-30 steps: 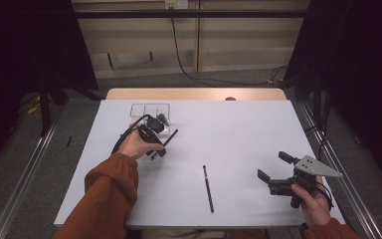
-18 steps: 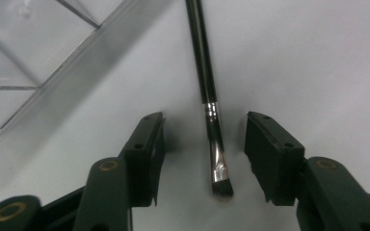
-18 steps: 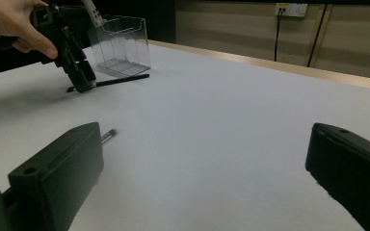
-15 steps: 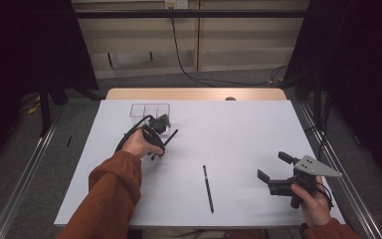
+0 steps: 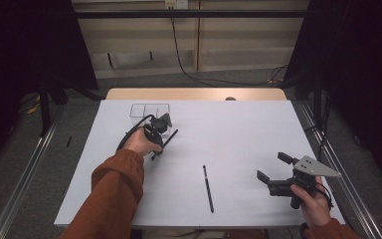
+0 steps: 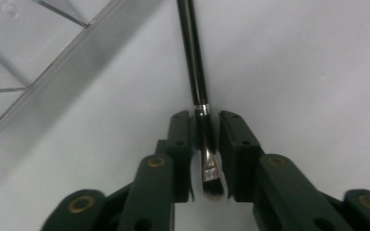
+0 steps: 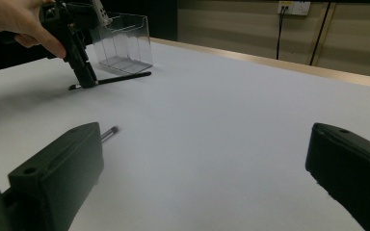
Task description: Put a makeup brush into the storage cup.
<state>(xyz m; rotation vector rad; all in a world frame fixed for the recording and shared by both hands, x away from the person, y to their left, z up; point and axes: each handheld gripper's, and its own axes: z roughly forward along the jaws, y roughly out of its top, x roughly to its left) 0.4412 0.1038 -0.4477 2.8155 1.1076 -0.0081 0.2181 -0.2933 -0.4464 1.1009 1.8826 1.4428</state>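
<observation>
Two claws: left claw [image 6: 206,139] just closed on brush [image 6: 192,53] beside clear organizer [image 5: 150,110]; right claw [image 5: 274,172] wide open, empty; pen [image 5: 208,188] between.

The brush [image 6: 198,72] I was working on was a slim makeup brush with a glossy black handle, a silver collar and a short, flat, dark tuft. It lay flat on the white table [image 5: 238,134], tuft end nearest me, pinched at the collar between my left claw [image 6: 206,132]. Its handle ran along just beside the clear box [image 6: 53,62].
</observation>
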